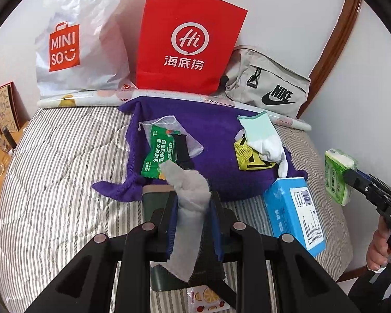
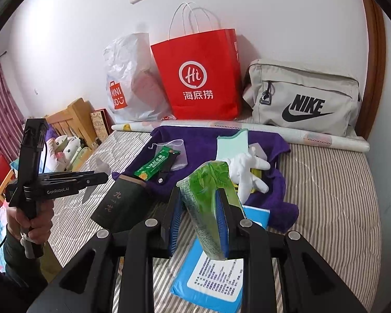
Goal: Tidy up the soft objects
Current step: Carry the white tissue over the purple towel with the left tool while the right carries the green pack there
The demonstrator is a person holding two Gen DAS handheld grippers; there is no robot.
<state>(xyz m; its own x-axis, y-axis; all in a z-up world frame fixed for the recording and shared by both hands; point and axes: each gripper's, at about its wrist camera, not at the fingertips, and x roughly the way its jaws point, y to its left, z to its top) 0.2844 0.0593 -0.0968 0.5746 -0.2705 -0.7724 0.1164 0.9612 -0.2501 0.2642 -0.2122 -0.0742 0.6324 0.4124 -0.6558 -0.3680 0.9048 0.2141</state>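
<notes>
My left gripper is shut on a grey-white cloth and holds it above the striped bed. My right gripper is shut on a green tissue pack, which also shows at the right of the left wrist view. On a purple towel lie a green snack packet on a mesh pouch, a white glove and a yellow mesh item. A blue tissue pack lies at the towel's right edge.
A white Miniso bag, a red paper bag and a grey Nike bag stand along the wall behind a rolled mat. A dark green box lies under the left gripper. Wooden furniture is at far left.
</notes>
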